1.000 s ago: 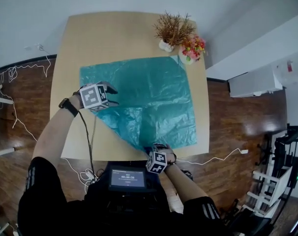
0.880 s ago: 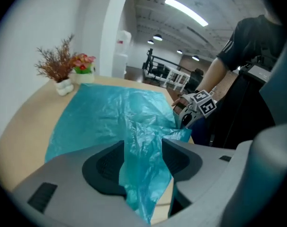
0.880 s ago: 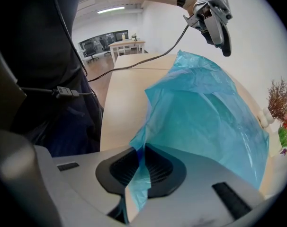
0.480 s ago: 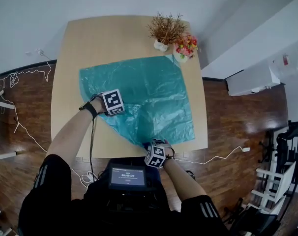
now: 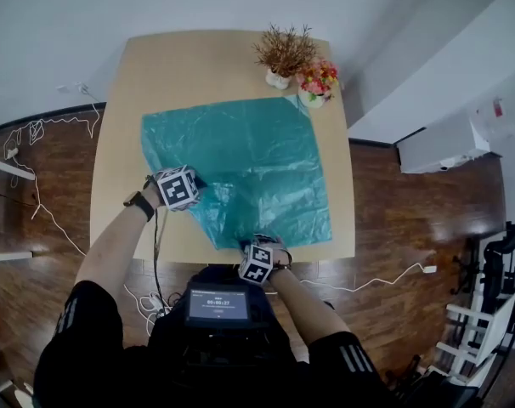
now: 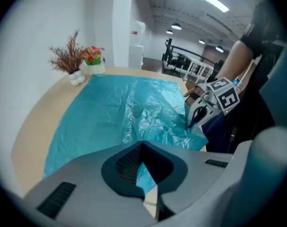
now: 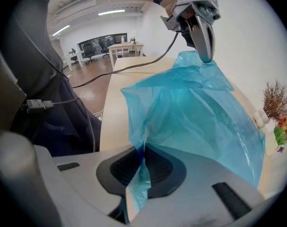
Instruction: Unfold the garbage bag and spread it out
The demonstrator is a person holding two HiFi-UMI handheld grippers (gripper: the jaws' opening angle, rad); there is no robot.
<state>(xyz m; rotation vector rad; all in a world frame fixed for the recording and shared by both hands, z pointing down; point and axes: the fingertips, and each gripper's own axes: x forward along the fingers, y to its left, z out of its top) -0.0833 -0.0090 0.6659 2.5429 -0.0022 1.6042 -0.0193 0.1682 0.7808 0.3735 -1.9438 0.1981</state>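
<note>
A teal garbage bag [image 5: 249,155] lies mostly flat on the wooden table [image 5: 155,66], with its near part crumpled. My left gripper [image 5: 198,190] is at the bag's near left edge. Its jaws have just been closing and now stand shut on the garbage bag [image 6: 110,117], with film pinched in my left gripper [image 6: 142,146]. At the near corner my right gripper [image 5: 259,245] is shut on the garbage bag [image 7: 195,108]; the film runs up out of my right gripper [image 7: 142,151]. The right gripper view shows the left gripper [image 7: 206,56] pinching the bag's lifted far corner.
Two small pots stand at the table's far right corner: a dried brown plant [image 5: 281,53] and a bunch of flowers [image 5: 315,82], next to the bag's far corner. Cables [image 5: 36,130] lie on the wooden floor at left. A small screen [image 5: 217,304] sits at my chest.
My left gripper has come nearer to me along the bag's left edge and shut on the film, which now bunches up there. The right gripper has kept its hold in place.
</note>
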